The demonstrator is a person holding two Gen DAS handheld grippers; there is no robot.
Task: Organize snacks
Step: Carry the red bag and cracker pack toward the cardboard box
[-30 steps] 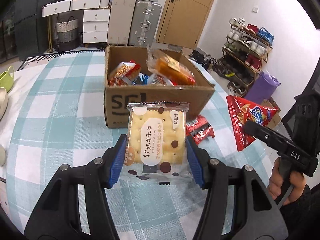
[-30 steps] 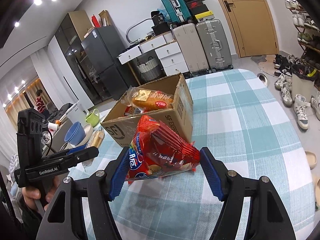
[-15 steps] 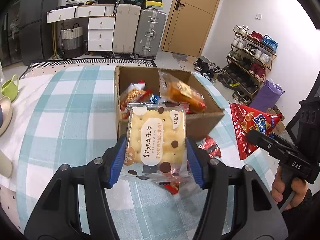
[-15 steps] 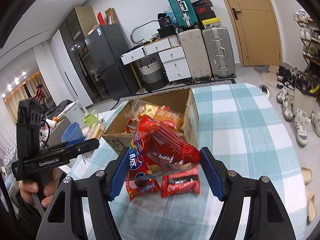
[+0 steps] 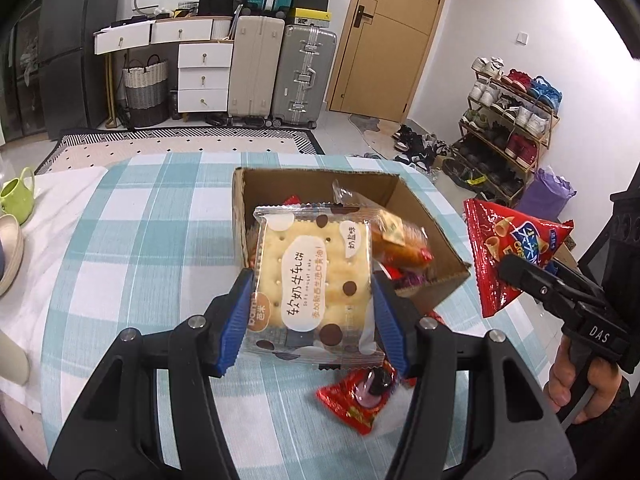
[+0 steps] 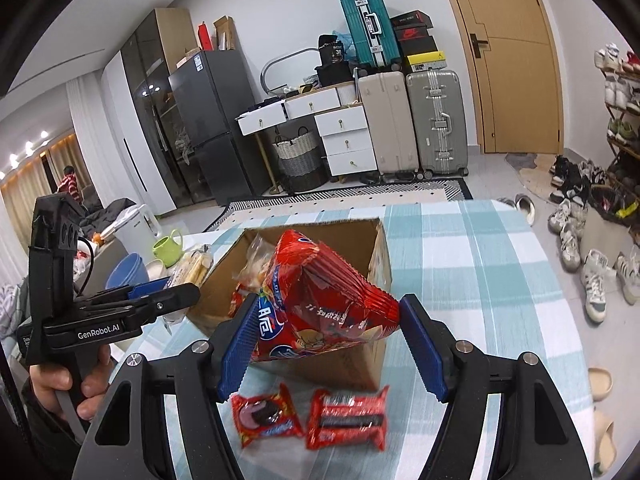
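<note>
My left gripper (image 5: 312, 316) is shut on a clear-wrapped cracker pack (image 5: 314, 280) and holds it in the air just before the near edge of the open cardboard box (image 5: 280, 178). My right gripper (image 6: 330, 340) is shut on a red snack bag (image 6: 320, 300), also raised over the box's (image 6: 372, 264) near right corner; the bag also shows in the left wrist view (image 5: 508, 248). The box holds several snack packs, an orange one (image 5: 400, 240) on top. Two small red cookie packs (image 6: 266, 420) (image 6: 348, 420) lie on the table in front of the box.
The round table carries a teal checked cloth (image 5: 160, 220). A green cup (image 5: 18, 196) and bowls (image 5: 8, 252) stand at its left edge, with a blue bowl (image 6: 126, 274) and a kettle (image 6: 136, 228). Suitcases, drawers and a shoe rack (image 5: 516, 120) stand beyond the table.
Both grippers have risen and moved forward toward the box with their packs, so I now look down into it. The two red cookie packs on the table have come into view below.
</note>
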